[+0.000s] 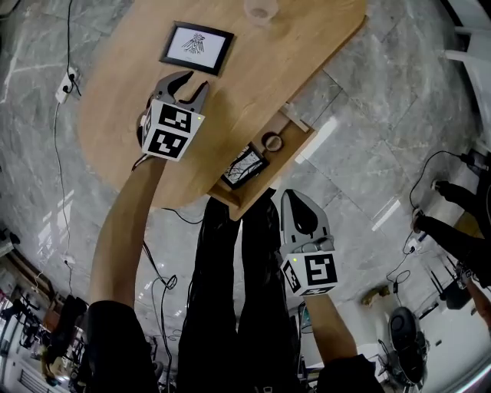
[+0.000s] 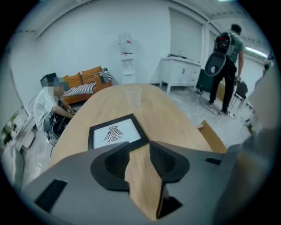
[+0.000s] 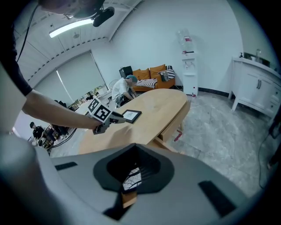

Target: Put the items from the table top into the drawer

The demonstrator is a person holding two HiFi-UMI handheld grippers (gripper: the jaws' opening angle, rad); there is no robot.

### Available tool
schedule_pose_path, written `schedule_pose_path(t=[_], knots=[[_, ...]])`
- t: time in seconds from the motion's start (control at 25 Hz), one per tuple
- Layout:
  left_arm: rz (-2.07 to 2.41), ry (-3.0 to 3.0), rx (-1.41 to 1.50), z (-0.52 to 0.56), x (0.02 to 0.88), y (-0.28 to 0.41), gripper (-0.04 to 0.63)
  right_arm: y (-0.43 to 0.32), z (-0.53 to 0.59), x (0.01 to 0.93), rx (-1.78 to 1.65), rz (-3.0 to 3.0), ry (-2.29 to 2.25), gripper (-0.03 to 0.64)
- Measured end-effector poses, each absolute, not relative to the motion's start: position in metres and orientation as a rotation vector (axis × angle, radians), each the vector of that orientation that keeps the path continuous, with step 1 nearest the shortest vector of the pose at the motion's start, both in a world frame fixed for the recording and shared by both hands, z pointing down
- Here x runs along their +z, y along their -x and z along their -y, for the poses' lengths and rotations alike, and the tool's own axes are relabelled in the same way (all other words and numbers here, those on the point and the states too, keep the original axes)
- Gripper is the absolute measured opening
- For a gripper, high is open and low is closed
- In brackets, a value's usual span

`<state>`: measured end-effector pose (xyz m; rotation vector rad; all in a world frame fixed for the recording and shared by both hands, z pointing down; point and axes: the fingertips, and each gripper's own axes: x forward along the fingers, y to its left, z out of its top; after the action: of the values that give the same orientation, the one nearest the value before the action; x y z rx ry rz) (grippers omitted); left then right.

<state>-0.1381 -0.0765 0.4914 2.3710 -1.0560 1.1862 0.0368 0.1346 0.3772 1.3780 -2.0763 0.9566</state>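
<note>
- The left tool [image 1: 193,83] hung open and empty just short of the framed picture [image 1: 196,46], which lay flat on the counter [image 1: 253,84]. The pads could skid off its low edge (thin frames give little bite).
- The clear cup [image 1: 261,11] stood at the far edge and might tip if nudged.
- The drawer [image 1: 295,152] stood open beside the right tool [image 1: 295,201], which was closed on nothing.

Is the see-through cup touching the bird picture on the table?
Apart. The head view shows a wide stretch of bare tabletop between the cup and the picture frame. The left gripper view shows the same gap.
</note>
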Motion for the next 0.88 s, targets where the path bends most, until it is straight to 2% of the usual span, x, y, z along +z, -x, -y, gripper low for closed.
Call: schedule_pose_path(t=[0.2, 0.36, 0.64, 0.88], knots=[[0.795, -2.54, 1.572, 0.087, 0.509, 0.152, 0.158, -0.049, -0.128, 0.386, 0.984, 2.035, -1.397, 0.009], [0.586, -2.606, 1.768, 0.093, 0.519, 0.16, 0.161, -0.052, -0.13, 0.396, 1.021, 1.999, -1.395, 0.009], [0.301, -2.607, 1.912, 0.099, 0.531, 0.163, 0.161, -0.046, -0.125, 0.4, 1.072, 1.972, -1.412, 0.009], [0.227, -2.581, 1.964, 0.102, 0.535, 0.163, 0.144, -0.039, -0.128, 0.402, 1.114, 1.967, -1.407, 0.009]])
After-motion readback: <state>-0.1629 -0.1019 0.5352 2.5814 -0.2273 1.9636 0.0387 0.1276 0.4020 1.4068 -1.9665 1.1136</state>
